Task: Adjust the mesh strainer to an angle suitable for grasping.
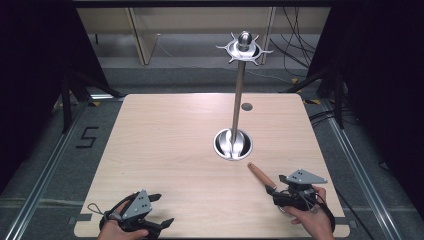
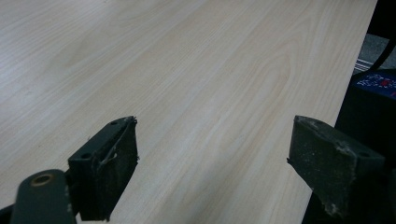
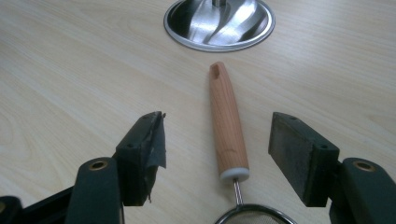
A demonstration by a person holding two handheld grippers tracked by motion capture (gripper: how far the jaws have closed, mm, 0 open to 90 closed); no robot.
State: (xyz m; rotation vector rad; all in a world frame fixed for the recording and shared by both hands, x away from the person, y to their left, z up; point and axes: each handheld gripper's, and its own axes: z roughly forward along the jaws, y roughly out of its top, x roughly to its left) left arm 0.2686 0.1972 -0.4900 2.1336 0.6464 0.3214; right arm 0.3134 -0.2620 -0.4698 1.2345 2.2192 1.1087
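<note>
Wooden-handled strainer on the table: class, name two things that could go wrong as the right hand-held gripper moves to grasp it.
1. The right hand-held gripper stands open around the strainer's wooden handle without pressing it; the round, tapered handle may roll or slip as the jaws close.
2. The handle's tip points at the metal stand's base; a forward push could knock it against that base.

Black digit "5" point(image 1: 86, 137) marked on grey floor point(image 1: 45, 150) left of table point(image 1: 165, 150); nothing else legible.

smooth wooden strainer handle point(image 3: 227, 126), glossy metal stand base point(image 3: 219, 22), matt wood table point(image 3: 70, 70)
</note>
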